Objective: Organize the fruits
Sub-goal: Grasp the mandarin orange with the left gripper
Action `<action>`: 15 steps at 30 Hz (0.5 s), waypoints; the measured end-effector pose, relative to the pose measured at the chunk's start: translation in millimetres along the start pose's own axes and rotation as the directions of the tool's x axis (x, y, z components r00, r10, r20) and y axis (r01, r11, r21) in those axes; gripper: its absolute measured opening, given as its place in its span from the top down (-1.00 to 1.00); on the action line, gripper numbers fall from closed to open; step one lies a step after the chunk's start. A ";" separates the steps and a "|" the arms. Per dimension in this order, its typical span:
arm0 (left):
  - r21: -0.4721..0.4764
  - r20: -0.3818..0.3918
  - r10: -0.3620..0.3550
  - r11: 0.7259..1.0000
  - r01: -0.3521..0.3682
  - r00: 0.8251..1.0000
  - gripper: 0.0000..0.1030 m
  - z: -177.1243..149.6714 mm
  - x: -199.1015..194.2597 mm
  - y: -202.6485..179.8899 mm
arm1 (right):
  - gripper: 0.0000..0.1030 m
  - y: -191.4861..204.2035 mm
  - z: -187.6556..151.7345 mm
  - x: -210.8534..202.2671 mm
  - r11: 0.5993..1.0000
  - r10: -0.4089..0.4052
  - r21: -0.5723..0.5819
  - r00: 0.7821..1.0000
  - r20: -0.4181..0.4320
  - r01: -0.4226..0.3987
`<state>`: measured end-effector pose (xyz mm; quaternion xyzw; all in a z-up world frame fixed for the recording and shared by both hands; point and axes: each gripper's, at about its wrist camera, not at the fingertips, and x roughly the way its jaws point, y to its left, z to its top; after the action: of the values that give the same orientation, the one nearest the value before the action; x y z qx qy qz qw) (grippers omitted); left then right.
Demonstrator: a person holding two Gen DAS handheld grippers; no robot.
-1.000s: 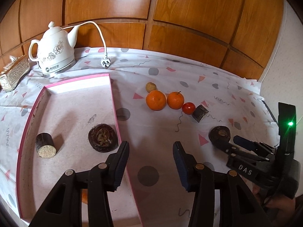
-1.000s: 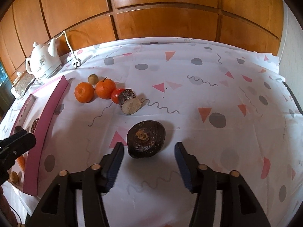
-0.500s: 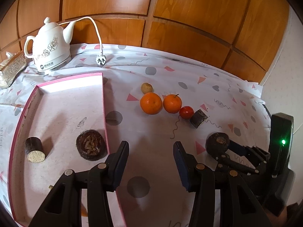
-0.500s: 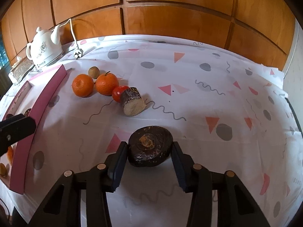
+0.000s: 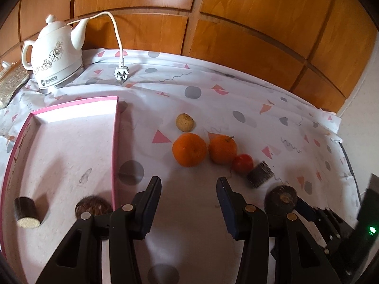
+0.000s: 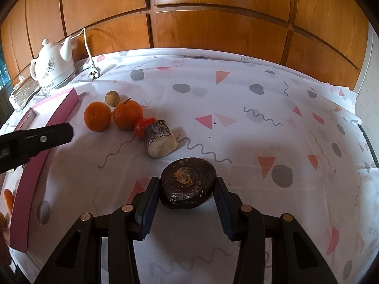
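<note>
On the white patterned tablecloth (image 6: 236,99), the shallow pink-rimmed tray (image 5: 116,142) lies left of two round oranges (image 5: 189,149). Beside it, the left gripper (image 5: 188,187) hangs spread and empty. The right gripper (image 6: 187,187) pinches a dark brown round root chunk (image 6: 188,182) just above the cloth.

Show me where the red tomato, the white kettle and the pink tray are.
red tomato (image 5: 242,163): left wrist view, middle of its skin.
white kettle (image 5: 53,58): left wrist view, flowered body.
pink tray (image 5: 115,142): left wrist view, right wall.
</note>
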<state>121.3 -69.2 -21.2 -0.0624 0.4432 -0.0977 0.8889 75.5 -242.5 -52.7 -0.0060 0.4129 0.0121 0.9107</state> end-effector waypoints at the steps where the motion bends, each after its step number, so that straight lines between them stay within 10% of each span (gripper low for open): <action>1: -0.003 -0.003 0.004 1.000 -0.004 1.000 0.05 2.0 3.7 0.0 | 0.10 -0.3 1.3 1.0 1.000 -0.001 0.001 1.000 0.003 0.001; 15: 0.005 -0.025 0.044 0.999 -0.044 0.999 0.04 20.2 43.5 -1.8 | 0.11 -2.7 13.5 13.9 1.000 0.012 0.015 1.000 0.006 -0.012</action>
<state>162.9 -80.4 -42.5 -0.0494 0.4555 -0.0800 0.8853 94.9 -244.6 -54.3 0.0033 0.4105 0.0146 0.9118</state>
